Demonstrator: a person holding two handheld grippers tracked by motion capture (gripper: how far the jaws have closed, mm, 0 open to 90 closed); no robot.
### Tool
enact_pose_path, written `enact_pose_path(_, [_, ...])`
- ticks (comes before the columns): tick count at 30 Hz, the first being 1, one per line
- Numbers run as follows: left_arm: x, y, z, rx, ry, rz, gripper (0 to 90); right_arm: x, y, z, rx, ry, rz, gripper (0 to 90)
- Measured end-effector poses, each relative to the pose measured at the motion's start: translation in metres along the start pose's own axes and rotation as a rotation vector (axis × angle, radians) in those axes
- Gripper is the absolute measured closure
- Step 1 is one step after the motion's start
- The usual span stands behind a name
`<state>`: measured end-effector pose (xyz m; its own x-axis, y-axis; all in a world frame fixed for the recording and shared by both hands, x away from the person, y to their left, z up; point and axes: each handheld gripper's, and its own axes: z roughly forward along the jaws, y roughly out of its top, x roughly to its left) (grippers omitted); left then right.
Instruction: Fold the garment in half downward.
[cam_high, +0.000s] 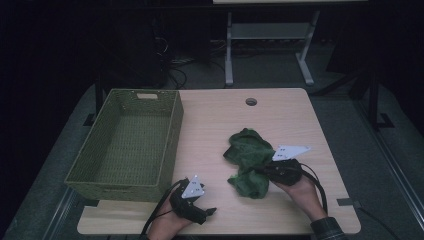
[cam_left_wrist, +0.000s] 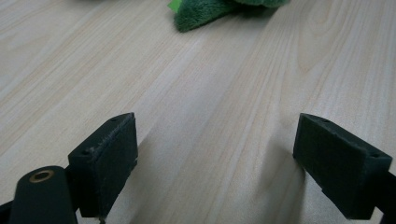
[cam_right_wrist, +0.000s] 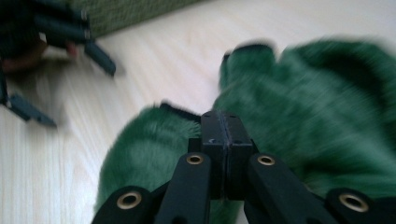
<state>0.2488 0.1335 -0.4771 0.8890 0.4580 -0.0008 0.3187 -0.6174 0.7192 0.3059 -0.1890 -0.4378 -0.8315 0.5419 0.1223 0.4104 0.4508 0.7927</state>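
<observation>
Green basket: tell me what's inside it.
The green basket on the table shows only its woven floor and inner walls in the high view. Its near wall hides the front inside edge.

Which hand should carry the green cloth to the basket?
Right. Its gripper is at the green cloth, fingers closed together; left gripper rests open on bare table, though nearer the basket.

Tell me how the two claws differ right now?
The left claw stands wide open over bare table, with nothing between its pads, while the right claw is shut, its pads pressed together at the green fuzzy cloth. The left claw sits near the green woven basket, apart from the cloth; the right claw is at the cloth's edge. Both are black, hand-held, and carry a grey three-cornered plate.
</observation>
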Motion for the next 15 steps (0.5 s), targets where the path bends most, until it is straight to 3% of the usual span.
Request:
enact_pose_path(7, [0.0, 0.0, 0.0, 0.0, 0.0, 0.001, 13.2, 0.008, -0.004, 0.02, 0.072, 0.054, -0.018, 89.4])
enact_pose_path(11, [0.0, 0.0, 0.0, 0.0, 0.001, 0.001, 13.2, 0.009, -0.007, 0.029, 0.121, 0.036, -0.026, 89.8])
enact_pose_path(15, [0.0, 0.001, 0.002, -0.005, 0.003, -0.005, 13.1, 0.008, -0.009, 0.031, 0.121, 0.039, -0.022, 89.9])
